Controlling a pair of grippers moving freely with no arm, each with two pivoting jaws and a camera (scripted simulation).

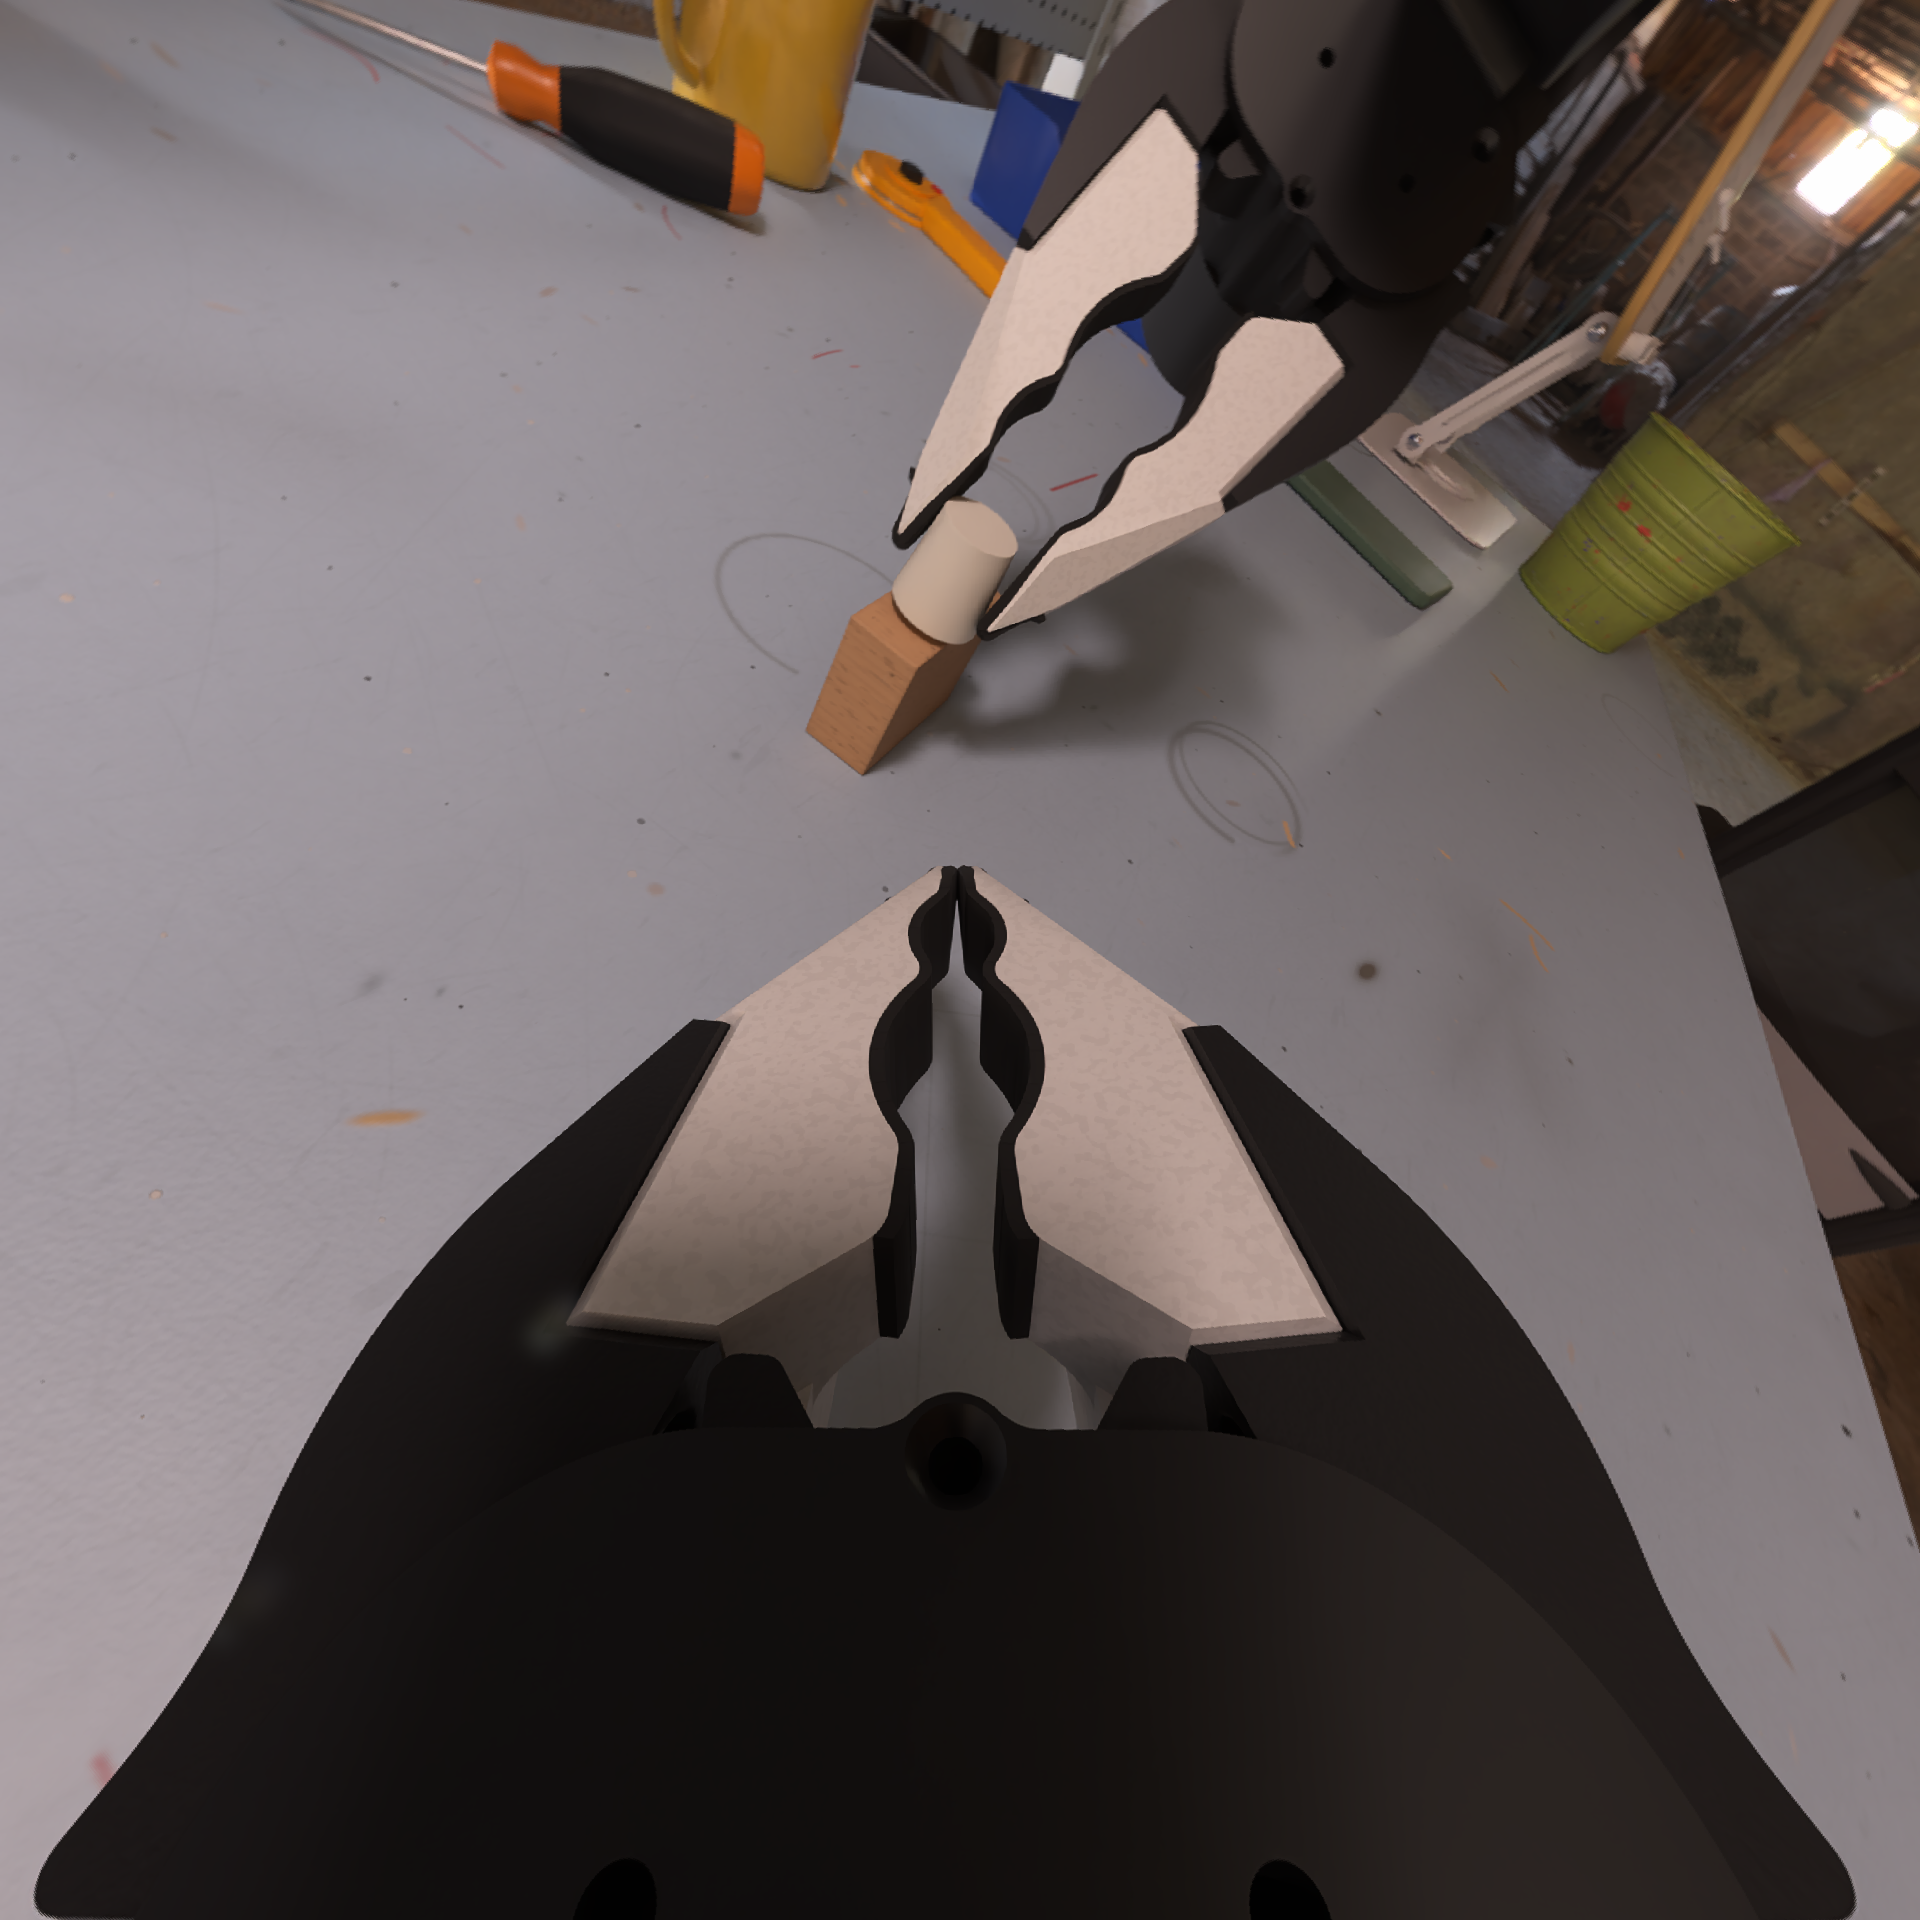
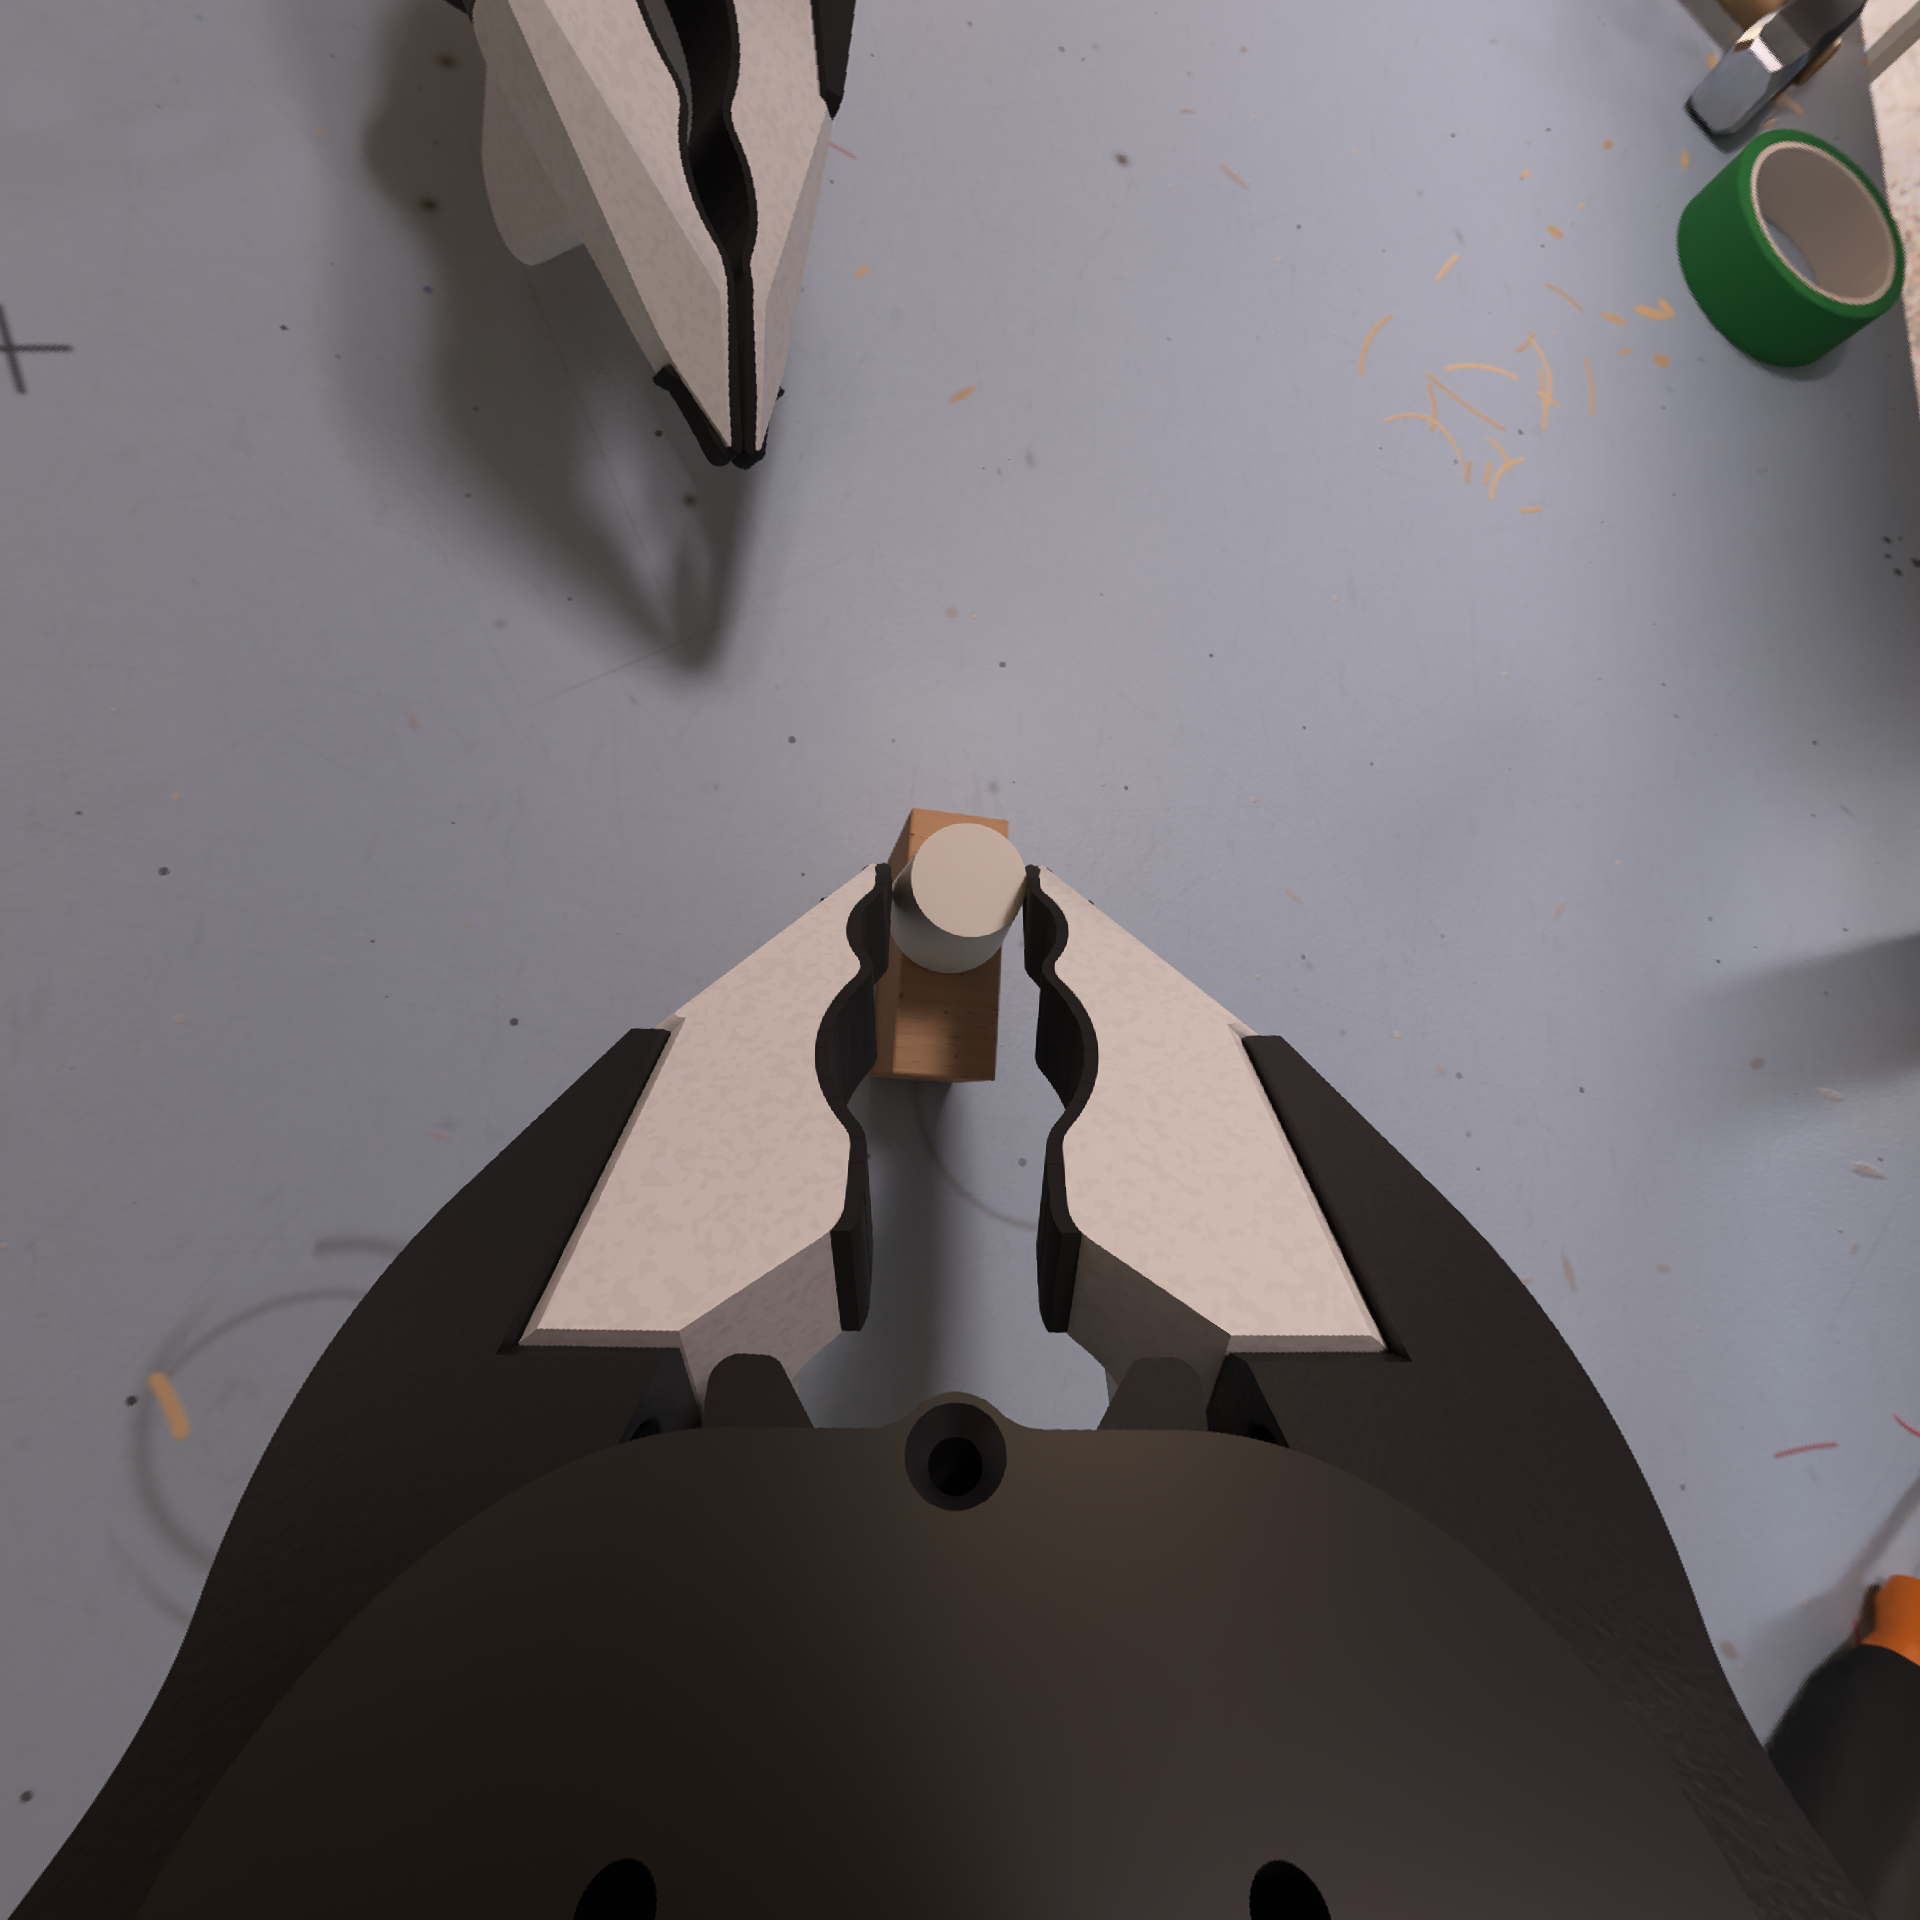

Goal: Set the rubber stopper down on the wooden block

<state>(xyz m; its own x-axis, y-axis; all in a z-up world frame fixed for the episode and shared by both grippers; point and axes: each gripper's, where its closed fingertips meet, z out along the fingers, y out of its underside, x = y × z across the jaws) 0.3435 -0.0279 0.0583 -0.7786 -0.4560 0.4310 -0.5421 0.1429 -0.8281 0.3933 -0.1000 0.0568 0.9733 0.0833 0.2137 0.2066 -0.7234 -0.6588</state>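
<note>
Stopper (image 2: pixel 956 896) standing on block (image 2: pixel 940 1023), right tool (image 2: pixel 958 883) parted around it, contact unclear, left tool (image 1: pixel 956 873) closed, empty.

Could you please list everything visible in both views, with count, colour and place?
rubber stopper: 1, cream, on the wooden block, between the right gripper's fingers
wooden block: 1, tan, mid-table
screwdriver: 1, orange and black, far table
mug: 1, yellow, behind the screwdriver
rotary cutter: 1, yellow, beside the mug
blue box: 1, blue, behind the right gripper
tape roll: 1, green, table edge
hammer: 1, steel head, near the tape
bucket: 1, green, on the floor
table: 1, grey
left gripper: 1, shut, empty
right gripper: 1, around the stopper
</note>
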